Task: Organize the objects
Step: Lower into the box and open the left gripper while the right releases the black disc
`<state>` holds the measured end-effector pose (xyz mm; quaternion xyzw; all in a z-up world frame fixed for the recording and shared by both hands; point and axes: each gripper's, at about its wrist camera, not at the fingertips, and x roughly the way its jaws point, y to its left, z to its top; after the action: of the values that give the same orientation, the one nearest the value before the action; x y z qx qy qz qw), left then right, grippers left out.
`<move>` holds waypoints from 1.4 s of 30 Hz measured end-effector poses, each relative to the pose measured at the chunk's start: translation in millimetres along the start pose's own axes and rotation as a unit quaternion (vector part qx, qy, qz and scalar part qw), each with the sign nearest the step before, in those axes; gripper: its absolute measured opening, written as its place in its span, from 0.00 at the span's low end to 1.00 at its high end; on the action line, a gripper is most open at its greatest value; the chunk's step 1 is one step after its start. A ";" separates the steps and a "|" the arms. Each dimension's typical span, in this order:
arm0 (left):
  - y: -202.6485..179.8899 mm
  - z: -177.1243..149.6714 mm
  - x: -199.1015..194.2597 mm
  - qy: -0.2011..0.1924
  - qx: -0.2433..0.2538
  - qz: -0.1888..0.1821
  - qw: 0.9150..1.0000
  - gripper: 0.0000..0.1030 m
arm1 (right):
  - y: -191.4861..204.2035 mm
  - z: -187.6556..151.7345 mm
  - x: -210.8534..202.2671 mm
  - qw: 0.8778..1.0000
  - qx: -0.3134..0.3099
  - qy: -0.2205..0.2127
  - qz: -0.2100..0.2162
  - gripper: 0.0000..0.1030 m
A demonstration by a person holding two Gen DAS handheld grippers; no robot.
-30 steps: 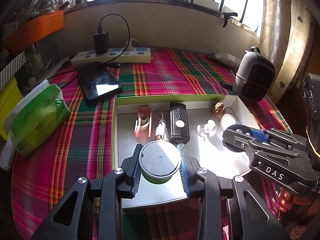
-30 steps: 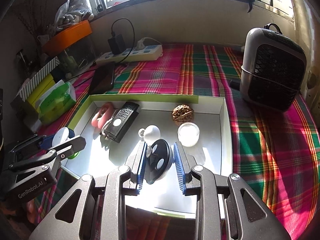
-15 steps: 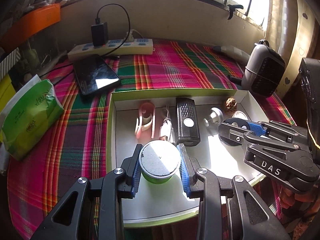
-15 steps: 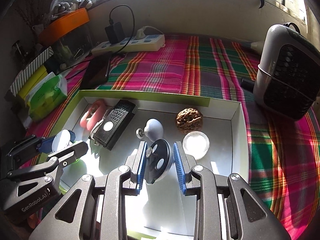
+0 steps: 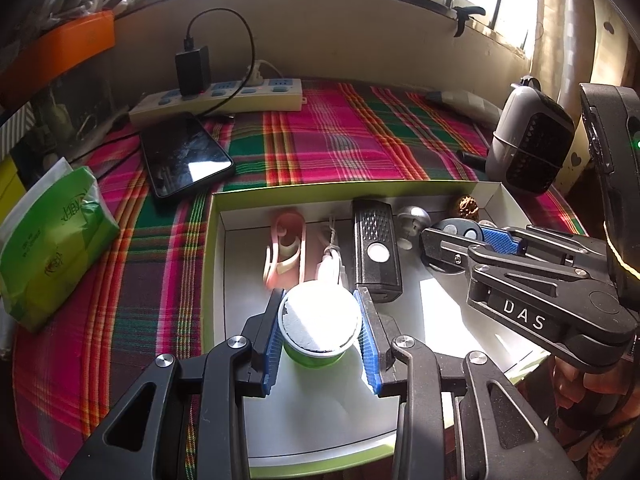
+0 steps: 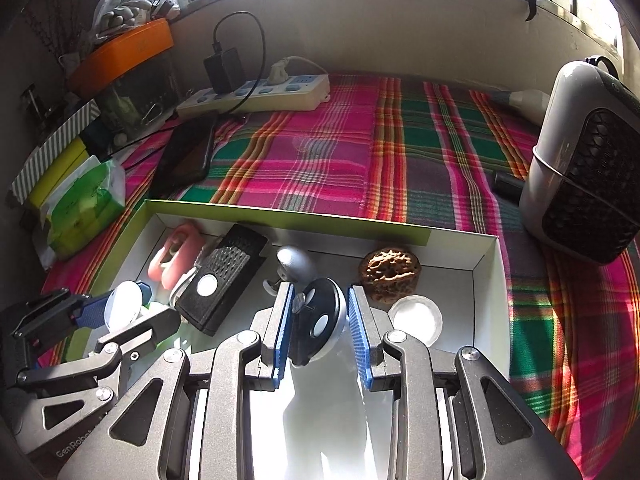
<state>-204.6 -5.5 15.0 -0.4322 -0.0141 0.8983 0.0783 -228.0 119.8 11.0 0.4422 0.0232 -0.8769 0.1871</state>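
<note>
left wrist view shows the left tool [image 5: 320,332] clamped on a small green pot with a white lid [image 5: 318,326], pads pressing its sides so it hangs just above the floor of the white tray [image 5: 218,248], probably for setting down among the items ahead. right wrist view has the right tool [image 6: 320,320] clenched on a black round disc [image 6: 318,320] held on edge, over the tray just short of the walnut [image 6: 390,274] and a white cap [image 6: 416,318]. what the disc is stays unclear. glare hides the tray floor under both tools, and a hand [image 5: 580,396] shows only at the frame edge.
</note>
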 end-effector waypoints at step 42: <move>-4.6 -1.4 -0.9 -0.003 0.010 0.003 1.000 0.34 | 1.7 -1.5 -3.1 1.000 0.002 -0.004 0.000 0.45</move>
<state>-202.4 -1.2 15.2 -0.4285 -0.0043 0.8999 0.0802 -224.6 119.5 12.7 0.4393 0.0203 -0.8786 0.1862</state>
